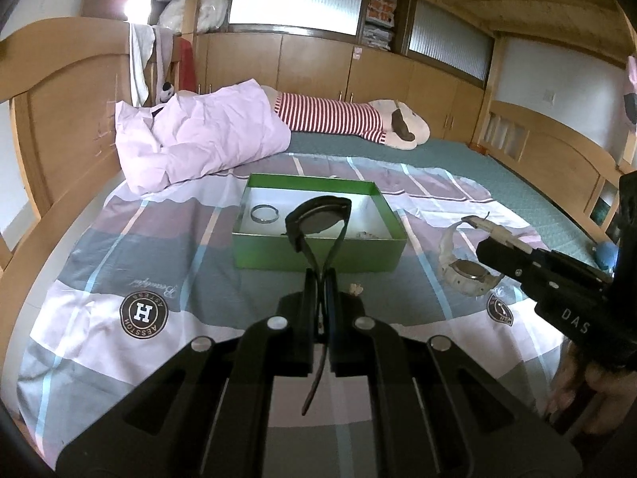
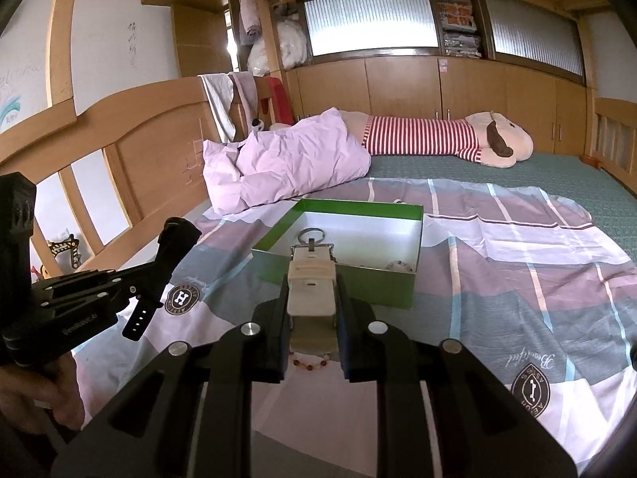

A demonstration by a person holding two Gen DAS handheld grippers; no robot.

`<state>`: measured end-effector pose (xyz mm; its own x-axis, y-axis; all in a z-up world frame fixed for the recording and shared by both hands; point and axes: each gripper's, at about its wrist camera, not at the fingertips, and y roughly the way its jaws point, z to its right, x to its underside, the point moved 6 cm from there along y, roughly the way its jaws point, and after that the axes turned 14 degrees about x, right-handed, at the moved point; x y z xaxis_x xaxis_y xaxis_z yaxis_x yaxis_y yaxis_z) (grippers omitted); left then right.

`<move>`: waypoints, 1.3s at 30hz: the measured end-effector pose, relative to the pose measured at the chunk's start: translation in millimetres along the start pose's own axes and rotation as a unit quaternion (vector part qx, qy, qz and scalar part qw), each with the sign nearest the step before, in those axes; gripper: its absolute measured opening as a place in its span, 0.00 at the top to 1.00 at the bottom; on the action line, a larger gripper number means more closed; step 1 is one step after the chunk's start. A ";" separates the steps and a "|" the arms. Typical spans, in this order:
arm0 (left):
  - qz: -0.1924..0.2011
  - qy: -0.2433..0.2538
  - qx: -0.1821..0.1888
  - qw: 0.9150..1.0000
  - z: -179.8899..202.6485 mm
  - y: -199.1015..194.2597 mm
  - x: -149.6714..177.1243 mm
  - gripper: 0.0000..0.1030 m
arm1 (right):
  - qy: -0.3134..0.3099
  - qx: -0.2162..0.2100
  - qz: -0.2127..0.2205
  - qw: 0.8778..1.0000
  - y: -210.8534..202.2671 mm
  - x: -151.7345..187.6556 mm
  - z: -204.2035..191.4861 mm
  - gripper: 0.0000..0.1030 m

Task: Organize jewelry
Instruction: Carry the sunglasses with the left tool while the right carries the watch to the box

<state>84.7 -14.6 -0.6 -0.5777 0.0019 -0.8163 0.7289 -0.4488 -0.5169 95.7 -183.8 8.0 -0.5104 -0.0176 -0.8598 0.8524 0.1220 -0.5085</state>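
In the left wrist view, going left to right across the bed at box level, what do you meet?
Round H logo on the bedspread → silver ring inside the green box → black watch held by the left gripper → white watch gripped by the right gripper.

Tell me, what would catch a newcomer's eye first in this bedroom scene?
Probably the two watches: the left tongs are shut on a black watch, the right tongs on a white watch, both just short of the green box on the checked sheet. A silver ring already lies in the box, and a striped plush toy sprawls behind it.
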 end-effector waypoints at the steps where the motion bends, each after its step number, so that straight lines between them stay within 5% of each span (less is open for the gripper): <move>1: -0.001 0.000 0.000 1.000 0.3 0.4 0.2 0.95 | 0.000 0.000 0.000 1.000 0.0 0.1 0.2 0.81; 31: -0.009 0.002 -0.002 1.000 -1.1 4.8 2.7 0.95 | -0.002 -0.002 -0.003 1.000 1.0 1.0 0.4 0.81; 39: -0.020 -0.003 0.007 1.000 -10.4 47.8 -24.2 0.93 | 0.012 -0.016 -0.006 1.000 49.1 -29.3 8.7 0.81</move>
<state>137.3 -26.8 -8.2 -0.6085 0.0145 -0.7934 0.7004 -0.4602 -0.5456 153.5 -186.0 7.8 -0.5235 0.0048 -0.8520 0.8423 0.1532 -0.5167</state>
